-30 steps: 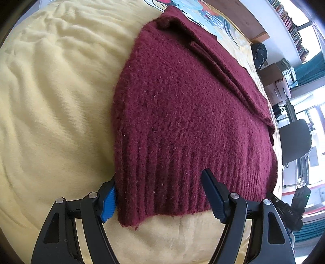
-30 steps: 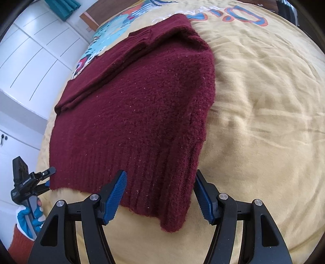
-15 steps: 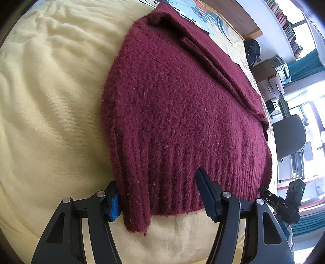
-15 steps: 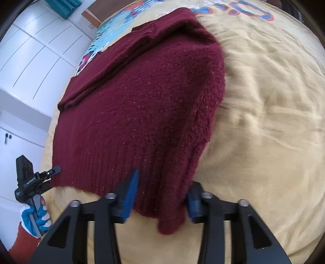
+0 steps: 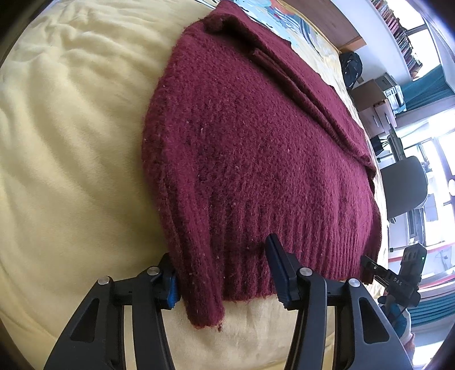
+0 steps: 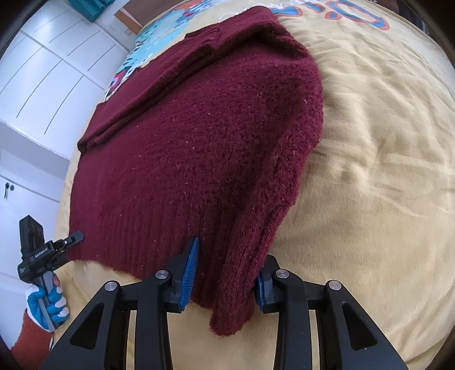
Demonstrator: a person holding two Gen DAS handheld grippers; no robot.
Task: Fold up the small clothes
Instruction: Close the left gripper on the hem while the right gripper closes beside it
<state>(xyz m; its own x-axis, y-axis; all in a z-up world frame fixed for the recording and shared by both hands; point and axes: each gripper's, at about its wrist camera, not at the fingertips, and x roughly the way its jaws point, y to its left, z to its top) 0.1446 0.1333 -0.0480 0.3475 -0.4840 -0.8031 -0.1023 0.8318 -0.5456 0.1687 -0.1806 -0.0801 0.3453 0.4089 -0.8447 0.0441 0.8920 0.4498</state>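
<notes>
Left gripper: at 6 o'clock in the left wrist view; its jaws have just been closing around the sweater's near left hem corner, the left blue pad against the knit, the right pad lying on the ribbing; a firm pinch I cannot tell.
Right gripper: at 6 o'clock in the right wrist view; jaws have just closed and are clamped on the bunched near right hem corner, which hangs out below the pads.
Sweater: maroon knit, lying flat on the bed, ribbed hem nearest, a sleeve folded across the far part toward 12 o'clock.
Bed cover: pale yellow, wrinkled; colourful print beyond the sweater at 12 o'clock, with large orange-and-blue letters too cut off to read.
Writing: the right gripper's body, seen at 4 o'clock from the left wrist, reads "DAS"; the left gripper's body label at 8 o'clock in the right view is too small to read.
Person: gloved hand, blue and white, rust sleeve, at 8 o'clock.
Far: office chair at 3 o'clock; white cupboard doors at 10 o'clock.
</notes>
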